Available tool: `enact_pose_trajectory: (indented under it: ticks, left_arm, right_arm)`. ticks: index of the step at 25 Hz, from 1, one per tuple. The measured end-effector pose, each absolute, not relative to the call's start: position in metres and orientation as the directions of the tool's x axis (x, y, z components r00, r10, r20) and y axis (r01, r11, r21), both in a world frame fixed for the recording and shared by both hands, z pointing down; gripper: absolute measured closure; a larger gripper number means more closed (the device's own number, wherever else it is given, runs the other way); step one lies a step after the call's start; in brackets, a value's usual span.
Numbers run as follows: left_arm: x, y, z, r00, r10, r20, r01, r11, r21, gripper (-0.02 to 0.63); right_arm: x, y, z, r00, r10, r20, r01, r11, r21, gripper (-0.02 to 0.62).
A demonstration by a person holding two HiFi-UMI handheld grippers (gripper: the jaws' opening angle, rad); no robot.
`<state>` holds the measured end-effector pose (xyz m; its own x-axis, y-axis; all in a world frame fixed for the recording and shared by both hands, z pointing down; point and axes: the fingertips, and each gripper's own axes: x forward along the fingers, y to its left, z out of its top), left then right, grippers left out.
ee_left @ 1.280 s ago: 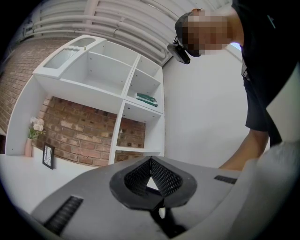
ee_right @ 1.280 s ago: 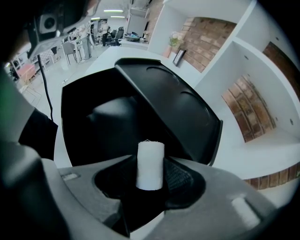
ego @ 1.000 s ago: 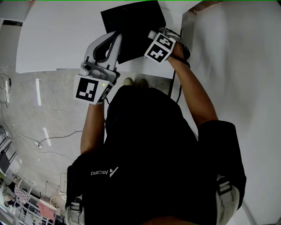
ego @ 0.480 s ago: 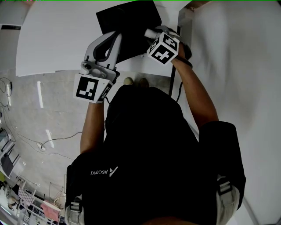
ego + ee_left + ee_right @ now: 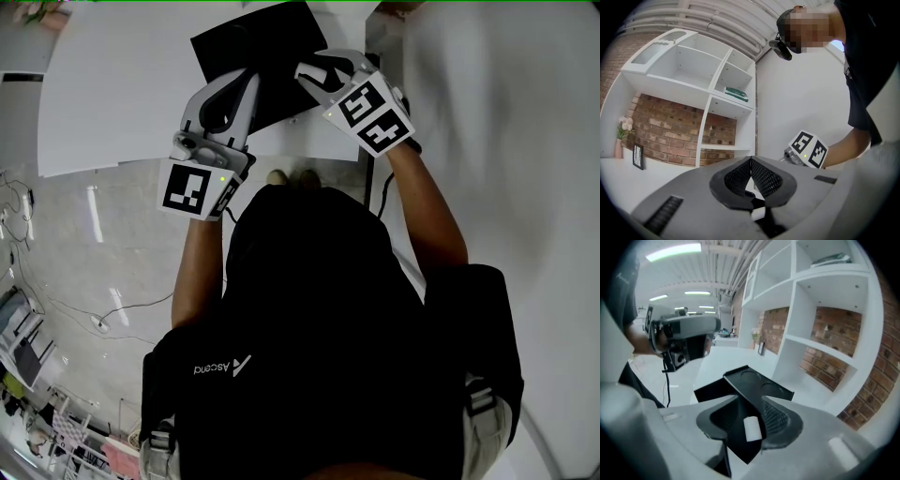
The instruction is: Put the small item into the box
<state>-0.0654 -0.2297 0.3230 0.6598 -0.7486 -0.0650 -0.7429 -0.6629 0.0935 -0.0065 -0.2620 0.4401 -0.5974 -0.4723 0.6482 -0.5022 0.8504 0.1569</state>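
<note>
Right hand-held gripper (image 5: 749, 420) closing; edge of black box (image 5: 757, 385) between jaws, pads not yet pressing. Left hand-held gripper (image 5: 751, 174) closed, nothing seen between pads, above box's left part. Box sits on white table (image 5: 122, 84). Small item not identifiable in any view. Judged best: seat edge deep between pads, close squarely, lift slowly so thin panel doesn't slip.

The flat black box (image 5: 262, 42) lies on the white table (image 5: 122, 84), one panel showing two round recesses.
</note>
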Motion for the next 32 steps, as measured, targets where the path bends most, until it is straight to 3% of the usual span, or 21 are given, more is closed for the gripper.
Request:
enact_pose_trajectory:
  ticks: [7, 13, 28, 32]
  left_arm:
    - [-0.048, -0.222, 0.318, 0.679, -0.733, -0.052, -0.731, -0.681, 0.053, 0.607]
    - [-0.041, -0.216, 0.306, 0.684, -0.727, -0.062, -0.726, -0.687, 0.034, 0.607]
    - [-0.011, -0.183, 0.301, 0.704, -0.708, -0.045, -0.709, -0.706, 0.017, 0.607]
    - [-0.008, -0.18, 0.302, 0.707, -0.707, -0.04, -0.706, -0.708, 0.018, 0.607]
  right_arm:
    - [-0.005, -0.241, 0.368, -0.748, -0.546, 0.376, -0.543, 0.83, 0.127, 0.523]
    - [-0.005, -0.223, 0.335, -0.797, -0.571, 0.194, -0.559, 0.821, 0.119, 0.589]
    - [0.018, -0.179, 0.286, -0.827, -0.558, -0.072, -0.562, 0.825, 0.058, 0.594]
    - [0.024, -0.175, 0.285, -0.823, -0.56, -0.094, -0.566, 0.822, 0.068, 0.594]
